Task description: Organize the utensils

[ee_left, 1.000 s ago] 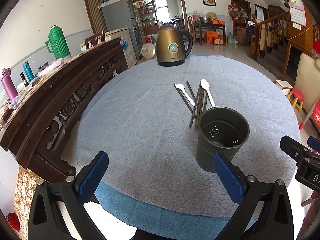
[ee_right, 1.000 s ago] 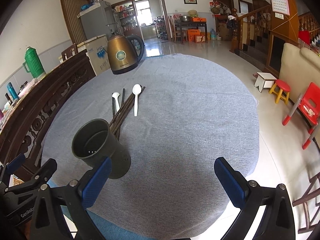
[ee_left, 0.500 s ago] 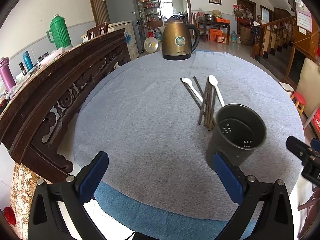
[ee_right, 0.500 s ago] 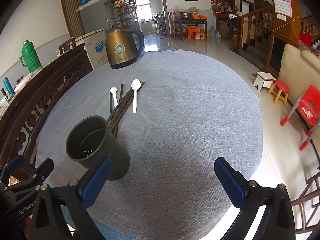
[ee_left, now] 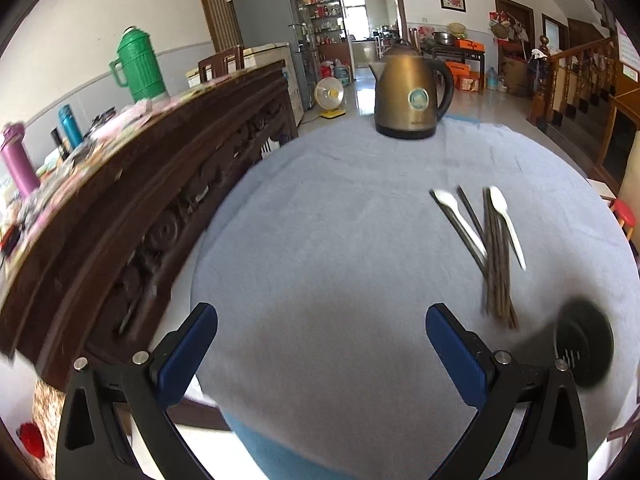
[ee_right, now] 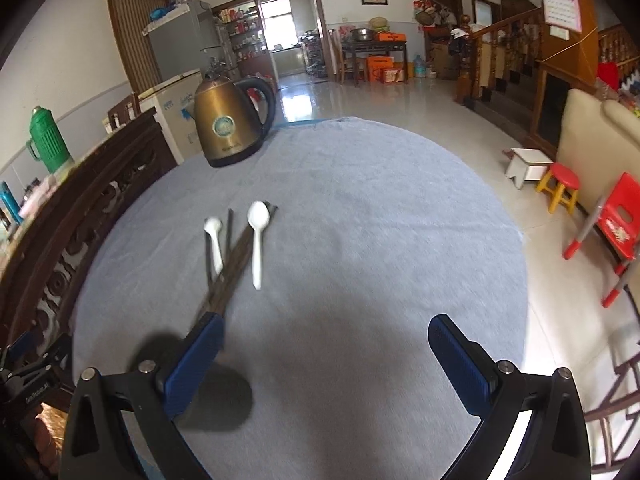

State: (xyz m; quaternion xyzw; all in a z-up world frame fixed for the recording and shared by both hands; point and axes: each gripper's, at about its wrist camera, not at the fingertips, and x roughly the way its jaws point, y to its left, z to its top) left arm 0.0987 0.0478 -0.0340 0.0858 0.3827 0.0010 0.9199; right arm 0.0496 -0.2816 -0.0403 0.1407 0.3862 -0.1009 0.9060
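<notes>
- left gripper (ee_left: 322, 348): jaws wide apart, nothing between the blue pads (ee_left: 188, 354), hovering over the near part of the table (ee_left: 340, 240).
- right gripper (ee_right: 324, 360): jaws also spread wide and gripping nothing; its left pad (ee_right: 194, 364) overlaps the holder in the right wrist view, contact unclear.
- utensil holder (ee_left: 582, 346): dark perforated cylinder standing upright near the table's near edge, blurred in both views. In the right wrist view it sits mostly behind the left finger.
- chopsticks (ee_left: 498, 264): dark bundle lying flat on the grey cloth mid-table, near ends just beside the holder, far ends fanning toward the kettle.
- small white spoon (ee_left: 456, 214): lying on the left of the bundle, across a couple of separate dark sticks.
- long white spoon (ee_left: 506, 224): lying along the right side of the bundle, bowl pointing to the far edge.
- kettle (ee_left: 412, 92): brass-coloured, upright at the table's far edge, well apart from the utensils.
- carved wooden sideboard (ee_left: 120, 208): runs along the table's left edge; green thermos (ee_left: 138, 66) stands on it.
</notes>
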